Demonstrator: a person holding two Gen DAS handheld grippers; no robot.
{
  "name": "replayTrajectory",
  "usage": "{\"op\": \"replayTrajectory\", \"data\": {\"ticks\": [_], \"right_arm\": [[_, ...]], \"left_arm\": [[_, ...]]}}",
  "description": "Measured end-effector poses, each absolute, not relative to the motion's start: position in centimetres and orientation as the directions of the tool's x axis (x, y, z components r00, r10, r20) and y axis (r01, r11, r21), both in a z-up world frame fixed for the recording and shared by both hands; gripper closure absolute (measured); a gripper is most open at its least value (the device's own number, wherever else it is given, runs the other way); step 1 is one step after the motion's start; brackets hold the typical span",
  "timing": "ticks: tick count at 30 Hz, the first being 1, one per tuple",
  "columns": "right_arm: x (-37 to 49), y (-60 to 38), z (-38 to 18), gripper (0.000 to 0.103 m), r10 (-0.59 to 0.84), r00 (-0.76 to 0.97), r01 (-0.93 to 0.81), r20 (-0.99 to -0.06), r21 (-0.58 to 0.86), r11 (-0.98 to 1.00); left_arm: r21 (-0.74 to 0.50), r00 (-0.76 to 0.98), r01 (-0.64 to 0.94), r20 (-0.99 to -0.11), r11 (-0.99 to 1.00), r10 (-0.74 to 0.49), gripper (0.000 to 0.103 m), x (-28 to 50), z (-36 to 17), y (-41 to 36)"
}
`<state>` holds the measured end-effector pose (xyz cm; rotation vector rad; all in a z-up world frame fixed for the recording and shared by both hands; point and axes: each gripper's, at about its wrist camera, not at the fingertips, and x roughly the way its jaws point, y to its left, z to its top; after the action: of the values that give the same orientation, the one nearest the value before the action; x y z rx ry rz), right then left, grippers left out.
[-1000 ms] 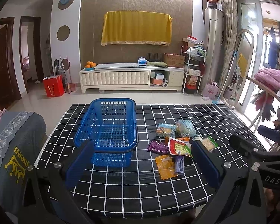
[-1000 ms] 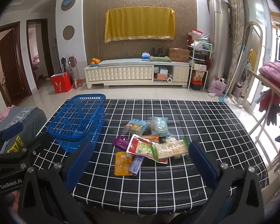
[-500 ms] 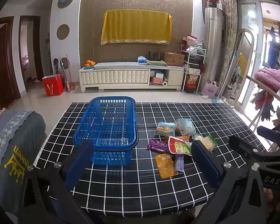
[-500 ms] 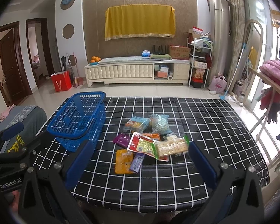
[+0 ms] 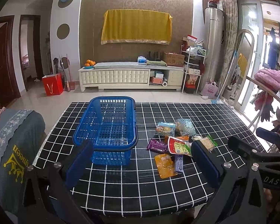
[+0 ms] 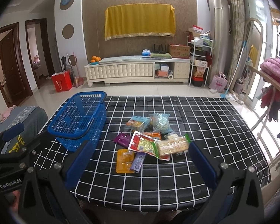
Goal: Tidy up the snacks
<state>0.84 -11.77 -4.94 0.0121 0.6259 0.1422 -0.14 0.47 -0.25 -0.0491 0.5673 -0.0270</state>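
Observation:
An empty blue plastic basket (image 5: 107,130) (image 6: 78,120) stands on the left part of a table with a black, white-gridded cloth (image 5: 140,184) (image 6: 205,123). To its right lies a pile of snack packets: a red-and-green packet (image 5: 178,146) (image 6: 144,144), a cracker pack (image 6: 172,145), a purple packet (image 5: 156,145) (image 6: 122,139), an orange packet (image 5: 165,165) (image 6: 125,160) and a lilac bar (image 6: 138,161). My left gripper (image 5: 141,161) is open in front of the basket, above the table's near edge. My right gripper (image 6: 140,161) is open, held short of the pile. Neither holds anything.
A grey-covered chair back (image 5: 13,149) stands at the table's left edge. A drying rack with pink bedding (image 5: 270,78) is on the right. A white cabinet (image 5: 132,76) and a red bag (image 5: 53,85) lie beyond the table, across the tiled floor.
Both views have drawn back and risen slightly, so the table's near edge shows more. Basket and snacks have not moved. Both grippers stay open.

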Motion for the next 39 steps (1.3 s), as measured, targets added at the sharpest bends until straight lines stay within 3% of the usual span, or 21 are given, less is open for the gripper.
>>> {"op": "replayTrajectory", "data": {"ticks": [12,24,39], "right_arm": [[1.9,-12.4,-4.7,0.0,0.13,0.8,-0.121,-0.585,0.055,0.991],[7.9,-15.6,-3.4,0.0,0.169,0.793,-0.168,-0.585,0.056,0.984],[21.2,-20.3,-9.0,0.0,0.264,0.596,-0.13,-0.758,0.233,0.964]], "left_arm": [[-0.05,0.842,0.023,-0.538,0.999,-0.046,0.0,1.5,-0.2,-0.2],[-0.024,0.808,0.065,-0.586,0.998,-0.066,0.0,8.5,-0.1,-2.1],[-0.079,0.648,0.133,-0.747,0.988,-0.147,0.0,20.6,-5.6,-6.5]]}}
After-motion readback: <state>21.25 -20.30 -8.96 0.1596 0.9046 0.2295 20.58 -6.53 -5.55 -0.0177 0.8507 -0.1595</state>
